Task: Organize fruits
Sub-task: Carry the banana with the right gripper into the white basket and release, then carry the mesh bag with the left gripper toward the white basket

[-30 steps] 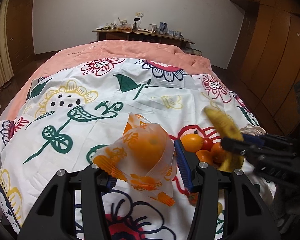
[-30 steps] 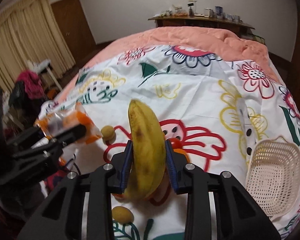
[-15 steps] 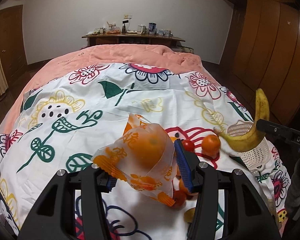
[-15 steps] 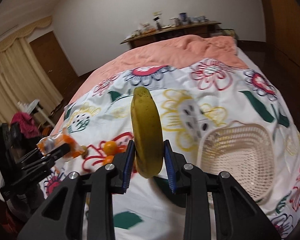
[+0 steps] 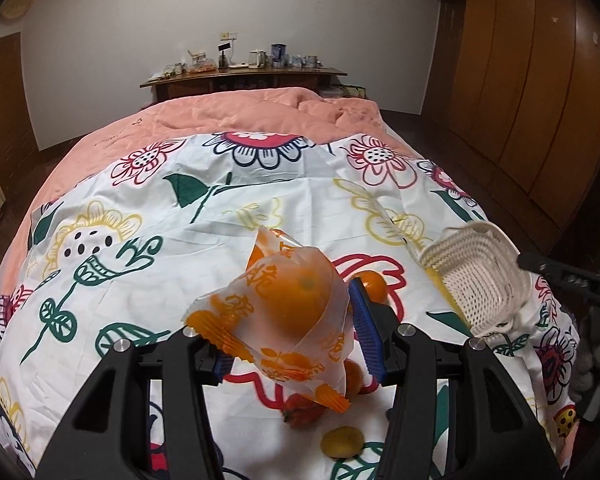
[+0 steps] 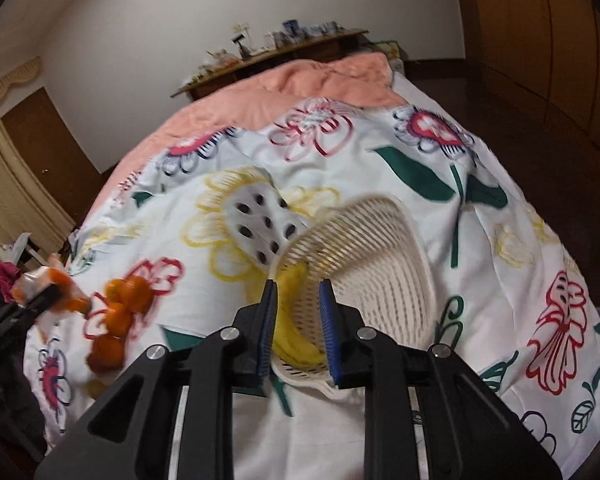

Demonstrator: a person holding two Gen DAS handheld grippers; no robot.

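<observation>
Inside tipped white basket (image 6: 372, 264), yellow banana (image 6: 296, 344) clamped by right gripper (image 6: 298, 328).

Black tool (image 5: 288, 332), blue ribbed pads (image 5: 362, 330)

The left gripper (image 5: 288, 332) angles downward, fingers clamped on something; the right gripper (image 6: 298, 328) tilts downward too, fingers gripping.
</observation>
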